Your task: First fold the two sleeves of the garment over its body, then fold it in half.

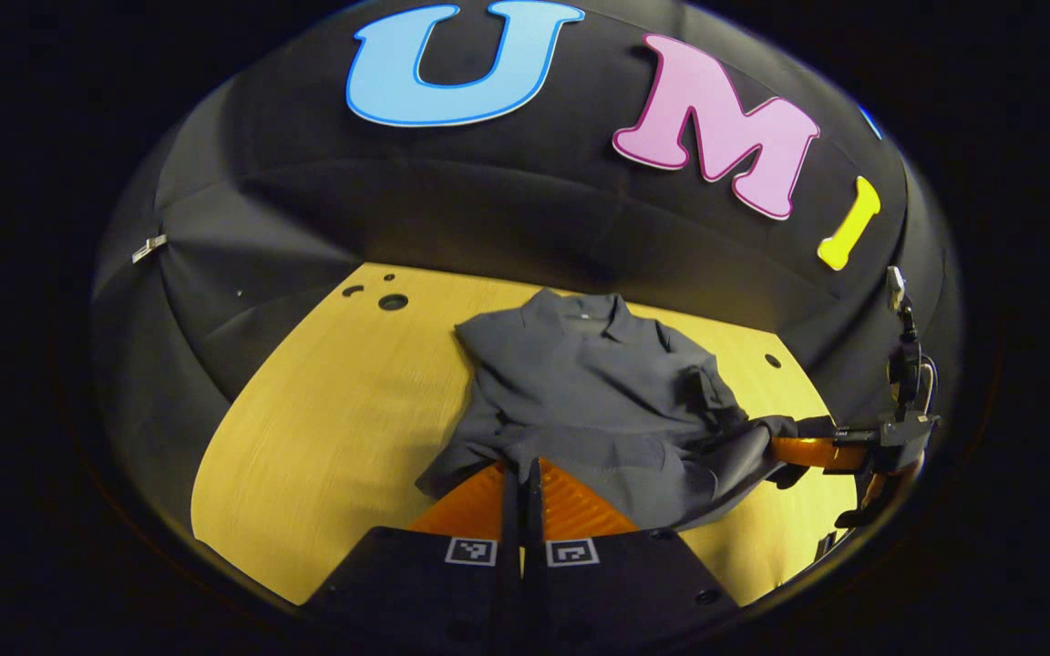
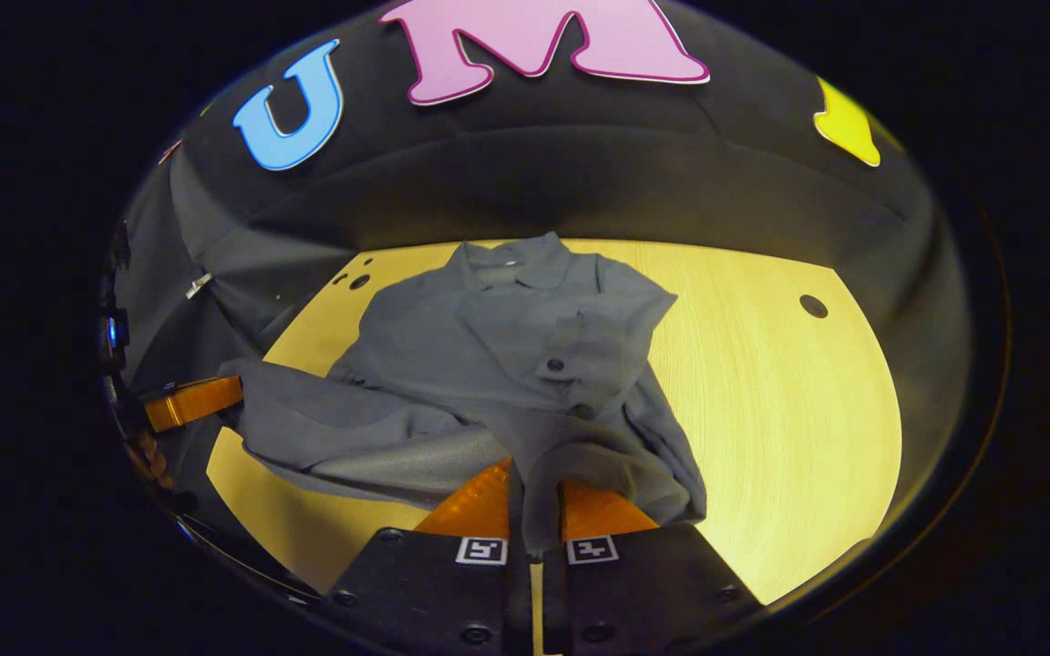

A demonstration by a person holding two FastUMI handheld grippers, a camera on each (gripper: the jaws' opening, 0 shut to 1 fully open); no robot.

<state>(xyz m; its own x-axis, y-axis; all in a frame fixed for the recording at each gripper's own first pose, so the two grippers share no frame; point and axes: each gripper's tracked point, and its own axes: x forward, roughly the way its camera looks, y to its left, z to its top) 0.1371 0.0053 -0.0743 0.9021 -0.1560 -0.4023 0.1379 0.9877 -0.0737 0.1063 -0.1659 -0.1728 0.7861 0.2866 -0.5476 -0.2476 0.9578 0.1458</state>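
Left gripper view: one grey shirt [image 1: 598, 392] mid-frame on the yellow worktop [image 1: 324, 428], left gripper [image 1: 521, 474] jaws clamped on its hem, right gripper [image 1: 808, 451] gripping cloth at right.

Right gripper view: same shirt centre; right gripper jaws pinch a fold at bottom centre; left gripper at left edge.

Garment [image 2: 507, 364]: matt grey woven cloth, soft, creased. Tabletop [image 2: 780, 401]: pale wood-grain, smooth w/ slight sheen. Booth wall: matt cloth.

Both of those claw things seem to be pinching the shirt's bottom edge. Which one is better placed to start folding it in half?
Neither alone, probably. The left gripper and right gripper each pinch the near hem of the grey shirt, sleeves already folded in, collar far away on the table. Both should lift together.
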